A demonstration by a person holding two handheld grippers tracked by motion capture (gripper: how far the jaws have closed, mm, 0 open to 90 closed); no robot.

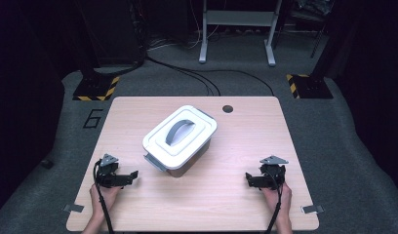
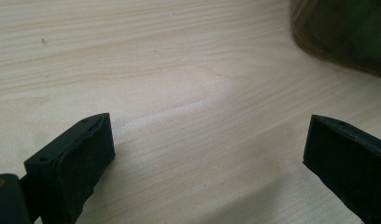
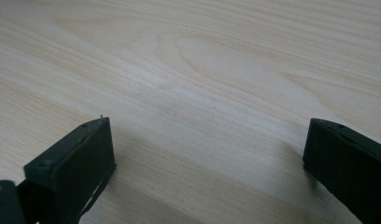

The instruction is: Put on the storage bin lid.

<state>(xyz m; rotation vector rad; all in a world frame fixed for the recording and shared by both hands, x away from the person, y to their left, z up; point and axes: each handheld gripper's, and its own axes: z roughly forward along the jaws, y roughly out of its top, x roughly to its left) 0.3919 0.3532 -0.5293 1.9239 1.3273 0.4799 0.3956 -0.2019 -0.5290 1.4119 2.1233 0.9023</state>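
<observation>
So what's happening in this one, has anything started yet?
A person sits at a wooden table with a tool in each hand. The left tool and right tool both rest low near the table's front edge, jaws wide open and holding nothing. Between them, farther back, stands a storage box with a white lid and grey handle, closed and untouched. Its tinted wall shows in the left gripper view's corner. Nothing is gripped at this moment.

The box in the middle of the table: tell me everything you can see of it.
The box is a rectangular plastic container with a white lid, a grey handle lying flat on the lid, and grey latches at its ends. The body below looks dark and translucent. Its lid is on. It stands turned diagonally at the middle of the wooden table, with nothing touching it.
</observation>
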